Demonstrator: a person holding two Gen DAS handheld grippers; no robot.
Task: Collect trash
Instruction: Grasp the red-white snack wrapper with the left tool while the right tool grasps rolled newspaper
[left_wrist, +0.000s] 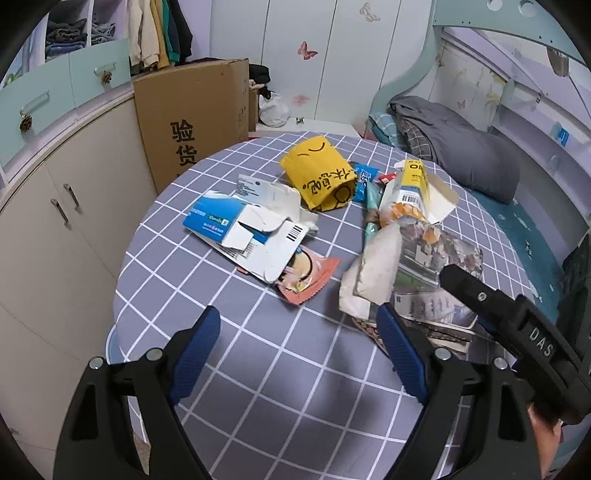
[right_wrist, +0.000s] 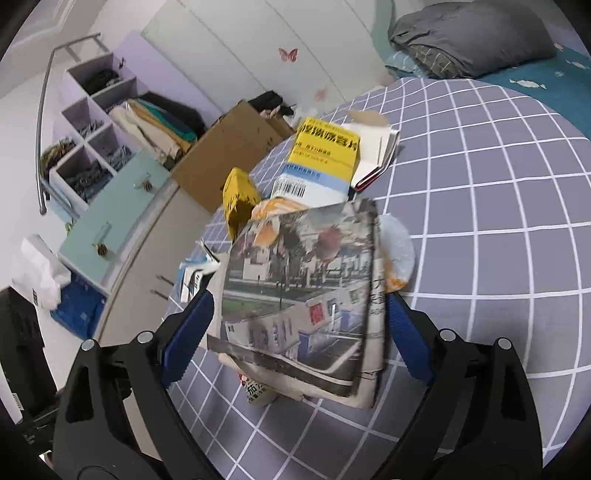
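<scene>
Crumpled glossy newspaper (right_wrist: 299, 295) between ribbed blue fingers (right_wrist: 188, 328)

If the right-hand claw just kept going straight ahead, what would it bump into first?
Most likely the folded newspaper: it already lies between the right gripper's open fingers, with the yellow box beyond it. Contact is hard to judge.

yellow bags (left_wrist: 319, 173): 1 | cardboard boxes (left_wrist: 195, 122): 1 | claws (left_wrist: 299, 354): 2

cardboard box (left_wrist: 192, 125): 验货 | right hand-held gripper (left_wrist: 458, 277): DAS | yellow bag (left_wrist: 319, 173): 休息吧
</scene>
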